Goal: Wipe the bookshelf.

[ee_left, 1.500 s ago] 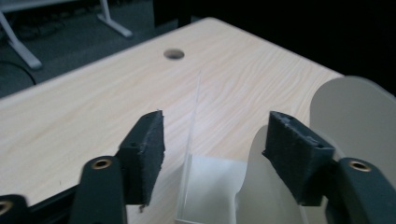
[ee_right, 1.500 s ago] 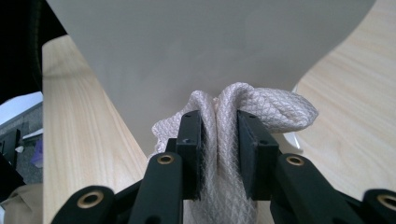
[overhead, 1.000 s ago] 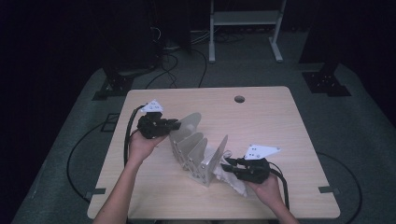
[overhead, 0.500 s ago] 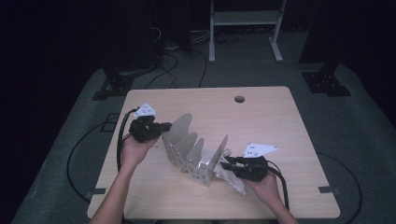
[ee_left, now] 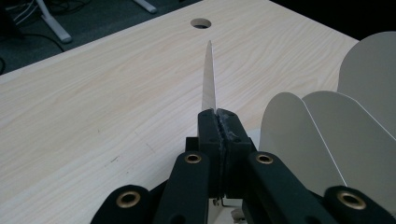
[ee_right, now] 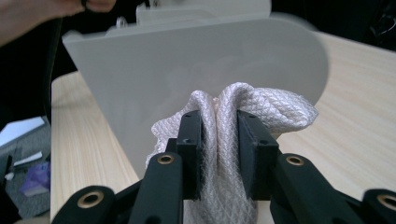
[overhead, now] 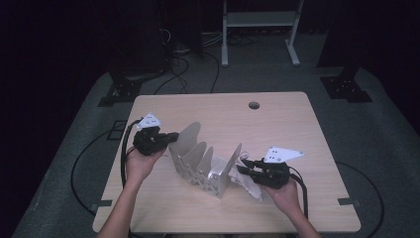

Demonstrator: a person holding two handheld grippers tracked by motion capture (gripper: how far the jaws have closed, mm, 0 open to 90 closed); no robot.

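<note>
Left gripper (ee_left: 218,122), its jaws having just closed onto the end divider (ee_left: 208,77) of the metal rack (overhead: 205,163) at table centre, steadies it while the right gripper (ee_right: 218,140), clamping a white cloth (ee_right: 243,105), wipes the opposite end.

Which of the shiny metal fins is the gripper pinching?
The left gripper pinches the end divider, the tallest one at the rack's far-left end. The other fins stand free.
</note>
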